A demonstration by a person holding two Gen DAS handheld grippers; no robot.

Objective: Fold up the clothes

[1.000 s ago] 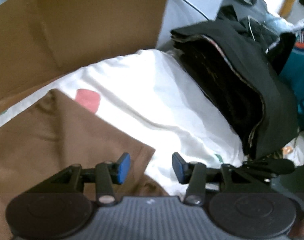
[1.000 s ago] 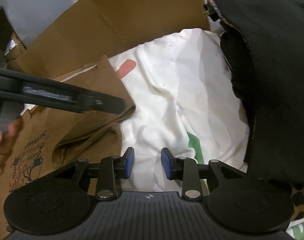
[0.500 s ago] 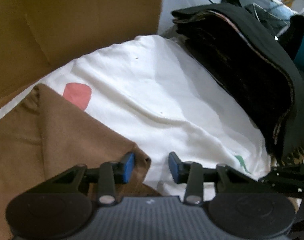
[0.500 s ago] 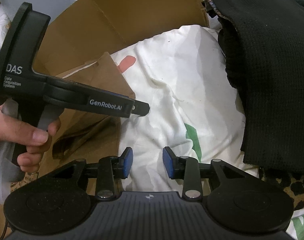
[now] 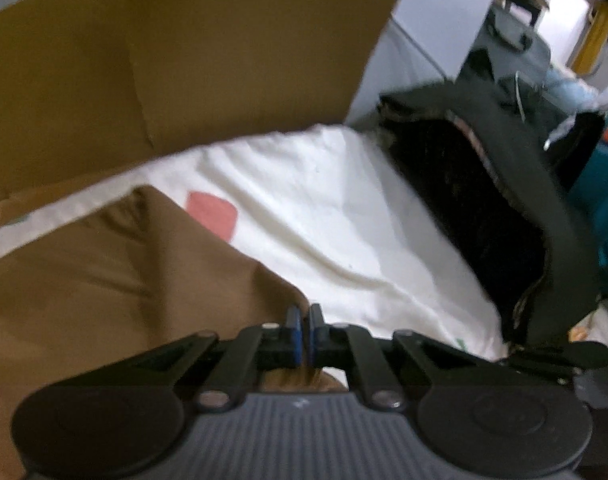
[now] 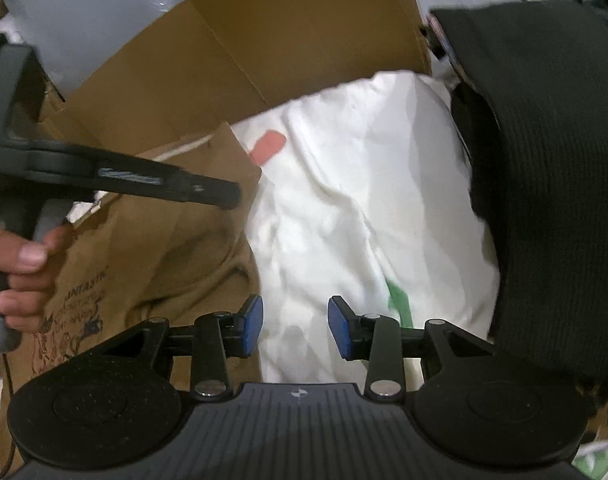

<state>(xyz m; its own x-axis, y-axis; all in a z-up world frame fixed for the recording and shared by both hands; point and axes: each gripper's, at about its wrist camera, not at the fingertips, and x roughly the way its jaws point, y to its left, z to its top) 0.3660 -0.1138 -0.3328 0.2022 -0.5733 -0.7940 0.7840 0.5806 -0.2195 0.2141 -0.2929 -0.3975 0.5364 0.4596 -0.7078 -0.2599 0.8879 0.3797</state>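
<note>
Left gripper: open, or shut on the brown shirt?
Shut on the brown shirt: the left gripper has its blue pads together, pinching the shirt's corner.

White bedding [image 6: 344, 216] with a pink patch and a green mark, spread as the support. Directly on it: brown T-shirt [image 5: 103, 280] at the left, stack of dark folded clothes [image 6: 544, 160] at the right, flattened cardboard [image 5: 183, 60] at the far edge.

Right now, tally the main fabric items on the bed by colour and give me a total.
Brown: 1, the shirt, its edge pinched in the shut left gripper
White: 1, the sheet with red and green patches
Black: 1, the folded pile to the right
Total: 3
</note>
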